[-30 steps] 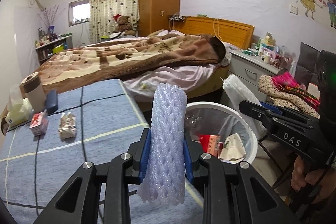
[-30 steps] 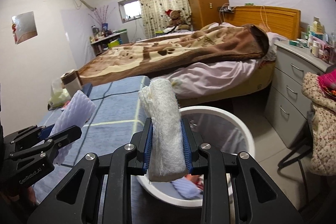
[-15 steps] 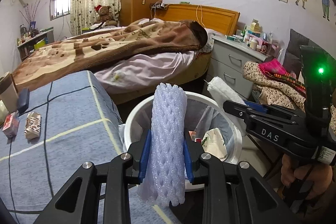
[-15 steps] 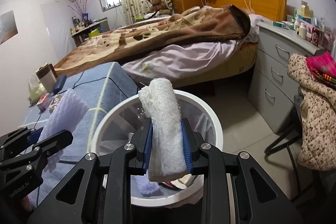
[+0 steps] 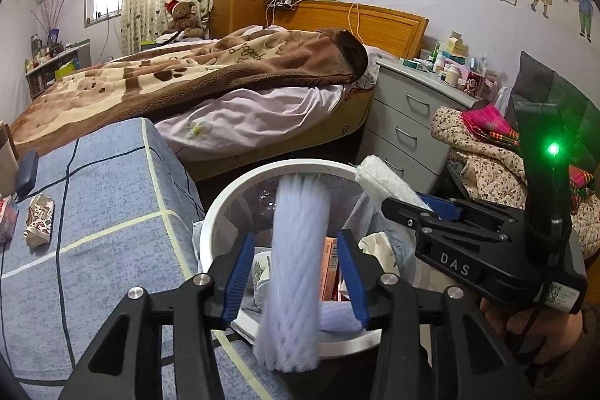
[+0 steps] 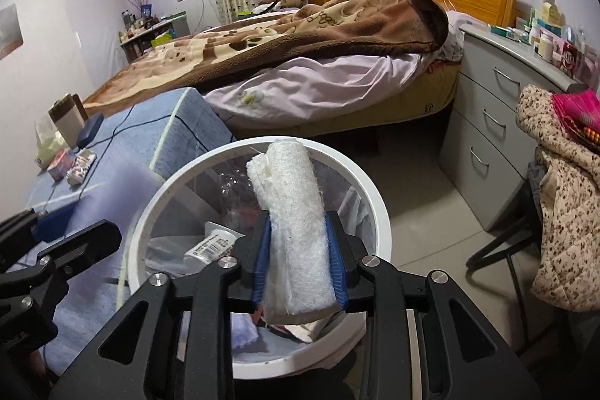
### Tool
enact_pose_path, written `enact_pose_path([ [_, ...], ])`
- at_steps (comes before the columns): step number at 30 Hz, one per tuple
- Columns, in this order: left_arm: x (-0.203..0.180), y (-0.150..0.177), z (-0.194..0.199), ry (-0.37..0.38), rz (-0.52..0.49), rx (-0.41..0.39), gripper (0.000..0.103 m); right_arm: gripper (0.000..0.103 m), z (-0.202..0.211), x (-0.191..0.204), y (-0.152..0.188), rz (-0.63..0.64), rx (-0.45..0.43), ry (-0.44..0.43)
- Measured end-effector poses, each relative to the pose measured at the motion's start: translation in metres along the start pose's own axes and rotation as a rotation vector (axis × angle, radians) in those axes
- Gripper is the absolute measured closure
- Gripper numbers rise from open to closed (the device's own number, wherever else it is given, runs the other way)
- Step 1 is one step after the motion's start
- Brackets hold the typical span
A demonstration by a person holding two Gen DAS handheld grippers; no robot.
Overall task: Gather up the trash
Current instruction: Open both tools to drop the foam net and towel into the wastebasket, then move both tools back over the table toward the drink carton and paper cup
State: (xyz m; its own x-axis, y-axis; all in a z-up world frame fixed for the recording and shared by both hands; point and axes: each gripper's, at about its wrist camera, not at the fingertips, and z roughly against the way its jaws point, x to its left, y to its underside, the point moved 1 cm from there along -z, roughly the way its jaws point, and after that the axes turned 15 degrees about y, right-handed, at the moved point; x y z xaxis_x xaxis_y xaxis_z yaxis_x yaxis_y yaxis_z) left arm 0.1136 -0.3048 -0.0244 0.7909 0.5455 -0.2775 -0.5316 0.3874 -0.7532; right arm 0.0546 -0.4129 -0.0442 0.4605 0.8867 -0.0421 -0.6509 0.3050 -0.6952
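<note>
Foam sleeve (image 5: 294,272) slipping between our left gripper's (image 5: 296,282) opening jaws, we should let the right gripper (image 6: 298,263), opening yet touching the towel (image 6: 290,227), release over the bin (image 6: 375,208) at twelve o'clock.

The left tongs (image 5: 296,278) point steeply downward, their jaws opening: the blue pads (image 5: 235,274) stand clear of the blurred foam sleeve between them. The right tongs (image 6: 300,259) also tilt steeply down, jaws opening, with the blue pads (image 6: 335,259) still against the white roll between them. A hand (image 5: 532,328) grips the right tongs' handle from below.
</note>
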Motion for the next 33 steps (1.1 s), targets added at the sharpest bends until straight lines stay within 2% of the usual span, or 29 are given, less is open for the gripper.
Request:
enact_pose_path([
  [4, 0.006, 0.0, -0.002, 0.016, 0.011, 0.004, 0.052, 0.061, -0.003, 0.002, 0.001, 0.013, 0.013, 0.012],
  [6, 0.007, 0.001, 0.0, 0.008, 0.015, 0.0, 0.051, 0.047, -0.001, 0.002, 0.001, 0.01, 0.009, 0.006],
  [7, 0.008, 0.001, 0.001, 0.008, 0.013, -0.002, 0.051, 0.045, -0.001, 0.002, 0.0, 0.006, 0.007, -0.001],
  [14, 0.017, 0.003, 0.011, -0.005, 0.035, -0.011, 0.05, 0.044, 0.007, 0.004, -0.001, -0.003, -0.014, -0.002],
  [33, 0.037, -0.003, 0.067, -0.077, 0.052, -0.099, 0.05, 0.044, 0.033, 0.029, -0.012, 0.003, -0.097, -0.041],
])
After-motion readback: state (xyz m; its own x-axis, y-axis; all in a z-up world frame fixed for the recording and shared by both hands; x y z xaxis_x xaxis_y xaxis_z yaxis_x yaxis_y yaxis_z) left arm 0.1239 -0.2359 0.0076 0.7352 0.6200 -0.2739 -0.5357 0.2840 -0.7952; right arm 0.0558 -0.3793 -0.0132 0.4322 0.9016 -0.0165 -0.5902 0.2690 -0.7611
